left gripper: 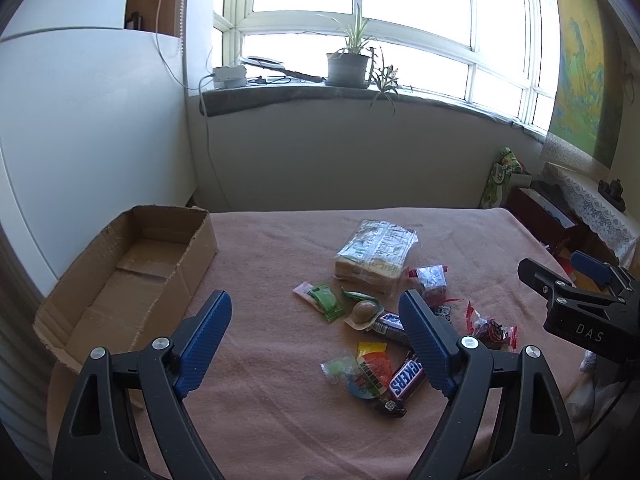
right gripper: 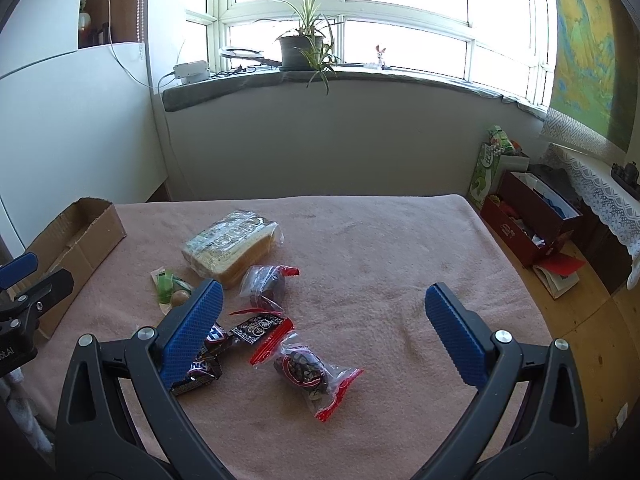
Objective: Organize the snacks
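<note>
two grippers are held above a pink-covered table (right gripper: 380, 240): the left gripper (left gripper: 316, 344) and right gripper (right gripper: 324, 332), both spread wide and holding nothing. the snacks (left gripper: 380, 320) are scattered mid-table, right of the cardboard box (left gripper: 132, 280).

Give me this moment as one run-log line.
left gripper: open, empty | right gripper: open, empty | snacks: loose on pink cloth | cardboard box: empty
</note>
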The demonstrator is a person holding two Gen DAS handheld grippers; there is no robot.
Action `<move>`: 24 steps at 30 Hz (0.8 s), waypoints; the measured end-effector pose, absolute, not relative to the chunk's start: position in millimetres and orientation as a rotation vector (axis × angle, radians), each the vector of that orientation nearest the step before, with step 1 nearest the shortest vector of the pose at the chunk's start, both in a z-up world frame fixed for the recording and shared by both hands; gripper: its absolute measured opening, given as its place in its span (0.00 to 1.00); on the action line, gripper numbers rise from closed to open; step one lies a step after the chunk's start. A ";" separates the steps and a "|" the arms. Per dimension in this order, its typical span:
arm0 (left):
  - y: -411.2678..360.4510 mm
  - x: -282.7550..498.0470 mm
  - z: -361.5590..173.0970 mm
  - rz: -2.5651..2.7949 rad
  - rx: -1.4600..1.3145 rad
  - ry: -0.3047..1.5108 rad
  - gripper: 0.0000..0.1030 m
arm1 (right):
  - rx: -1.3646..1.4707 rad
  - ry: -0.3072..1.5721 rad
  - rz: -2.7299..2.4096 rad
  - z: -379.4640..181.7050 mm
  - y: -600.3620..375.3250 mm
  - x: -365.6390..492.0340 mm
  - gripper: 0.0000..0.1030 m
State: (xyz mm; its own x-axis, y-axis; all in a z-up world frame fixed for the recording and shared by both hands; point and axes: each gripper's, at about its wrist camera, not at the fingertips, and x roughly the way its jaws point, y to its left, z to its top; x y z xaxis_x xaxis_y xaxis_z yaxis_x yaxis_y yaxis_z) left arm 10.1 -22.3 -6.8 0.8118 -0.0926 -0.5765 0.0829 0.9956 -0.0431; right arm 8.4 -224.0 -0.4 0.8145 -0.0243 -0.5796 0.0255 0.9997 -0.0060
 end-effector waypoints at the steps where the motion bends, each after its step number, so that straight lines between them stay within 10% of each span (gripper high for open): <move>1: -20.7 10.6 -6.3 -0.091 -0.020 0.615 0.83 | 0.001 0.618 -0.025 -0.3 -223.5 9.3 1.00; 24: -24.8 18.4 -14.2 -0.127 -0.022 0.654 0.82 | -0.007 0.630 -0.013 -3.7 -224.2 14.2 1.00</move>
